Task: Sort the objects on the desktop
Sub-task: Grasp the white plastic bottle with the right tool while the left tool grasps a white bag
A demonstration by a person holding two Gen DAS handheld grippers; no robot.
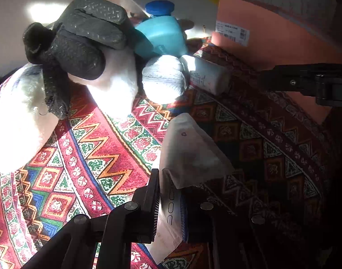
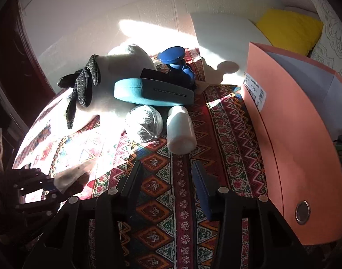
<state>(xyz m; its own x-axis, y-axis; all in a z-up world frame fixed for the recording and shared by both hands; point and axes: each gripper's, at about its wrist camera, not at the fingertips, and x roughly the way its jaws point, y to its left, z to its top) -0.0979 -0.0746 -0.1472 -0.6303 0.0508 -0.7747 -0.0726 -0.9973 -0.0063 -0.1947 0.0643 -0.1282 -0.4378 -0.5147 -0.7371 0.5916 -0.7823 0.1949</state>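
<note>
My left tongs (image 1: 171,206) are clamped on a pale translucent packet (image 1: 189,152), its upper end sticking out past the fingers above the patterned cloth (image 1: 92,157) on the tabletop – I take the white yarn ball (image 2: 144,122) as my landmark. My right tongs (image 2: 168,188) stand wide apart with nothing between them, on the near side of the yarn ball. Just right of the ball, a white plastic bottle (image 2: 181,130) lies on its side, close against it. Behind the ball sits a teal case (image 2: 153,92), and behind that a blue capped thing (image 2: 173,56) I cannot make out. To the ball's left sprawls a white plush toy (image 2: 130,60) with black patterned ears (image 2: 85,85). Well to the right of the ball stands an orange file box (image 2: 301,139) – a label on its near end
</note>
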